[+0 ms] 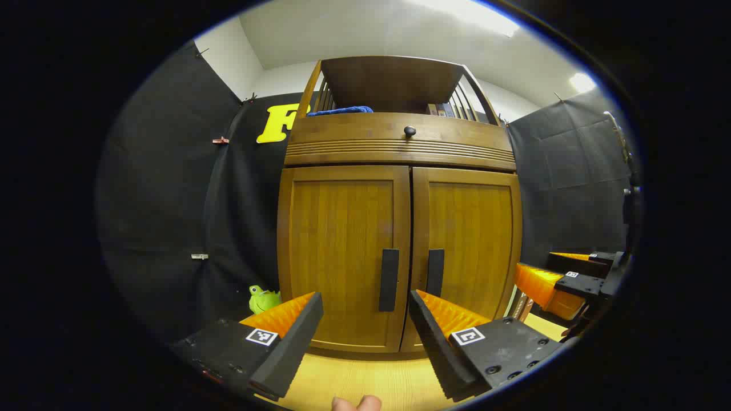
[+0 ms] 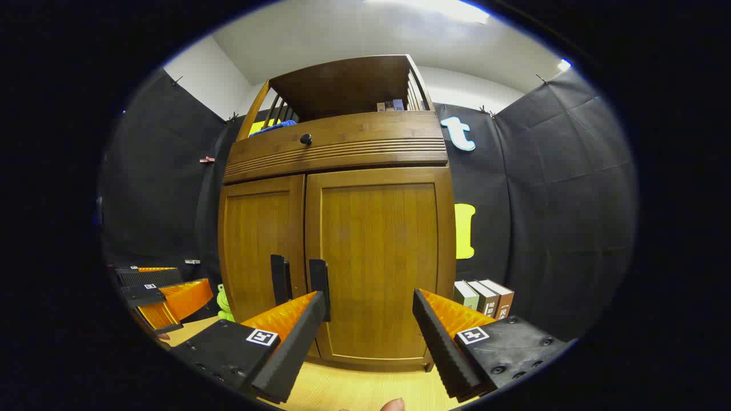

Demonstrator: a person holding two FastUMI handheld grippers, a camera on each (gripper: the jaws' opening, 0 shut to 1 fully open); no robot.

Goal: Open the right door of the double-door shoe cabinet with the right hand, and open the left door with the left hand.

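On table, wooden shoe cabinet (image 1: 400,228), flat bar handles (image 1: 389,279), doors shut.

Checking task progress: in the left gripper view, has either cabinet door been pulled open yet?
No, the left door and right door both sit flush and closed, handles untouched.

At my nine o'clock a green frog toy (image 1: 262,298) sits on the wooden tabletop (image 1: 365,382). Three books (image 2: 484,298) stand at my three o'clock. A blue cloth (image 1: 340,110) lies up at twelve.
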